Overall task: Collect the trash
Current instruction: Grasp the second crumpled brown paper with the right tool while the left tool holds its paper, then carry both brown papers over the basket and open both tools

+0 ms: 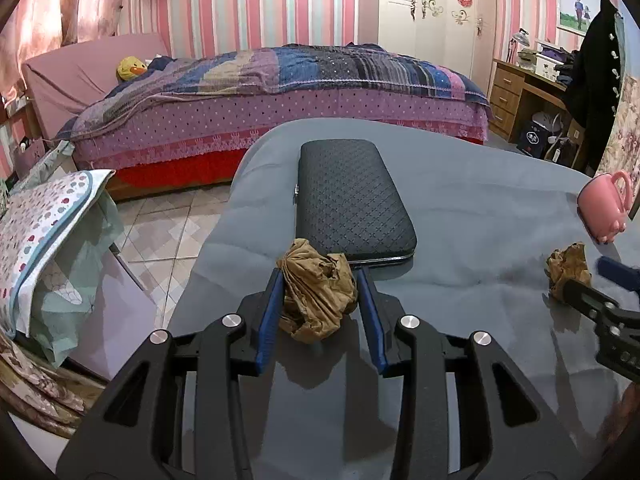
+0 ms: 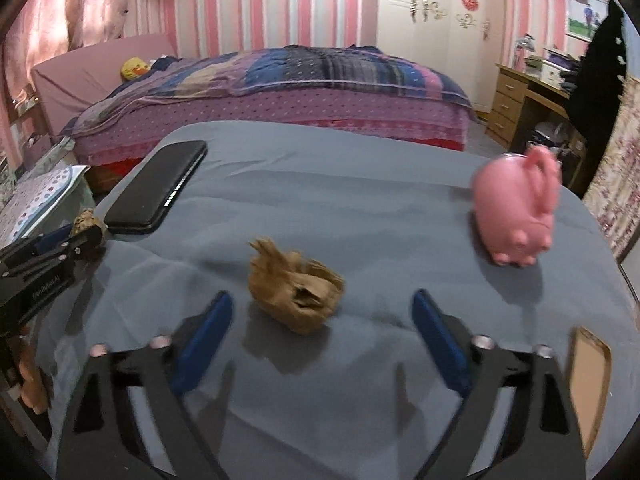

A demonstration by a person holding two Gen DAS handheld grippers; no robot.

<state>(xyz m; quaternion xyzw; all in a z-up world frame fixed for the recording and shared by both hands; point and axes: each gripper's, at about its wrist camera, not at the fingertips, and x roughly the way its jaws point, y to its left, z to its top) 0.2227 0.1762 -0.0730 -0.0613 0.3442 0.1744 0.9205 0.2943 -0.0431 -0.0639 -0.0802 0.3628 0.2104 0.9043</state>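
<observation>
A crumpled brown paper wad (image 1: 318, 292) sits between the blue fingers of my left gripper (image 1: 320, 276), which is shut on it just above the grey tablecloth (image 1: 460, 208). A second brown paper wad (image 2: 296, 284) lies on the cloth, just ahead of my right gripper (image 2: 320, 300), whose jaws are wide open and empty. That wad also shows in the left wrist view (image 1: 568, 270), beside the right gripper's fingers. The left gripper and its wad (image 2: 86, 224) show at the left edge of the right wrist view.
A black textured case (image 1: 352, 196) lies on the table beyond the left wad. A pink pig-shaped mug (image 2: 516, 204) stands at the right. A brown card (image 2: 588, 384) lies near the right front edge. A bin lined with a green bag (image 1: 72, 264) stands left of the table.
</observation>
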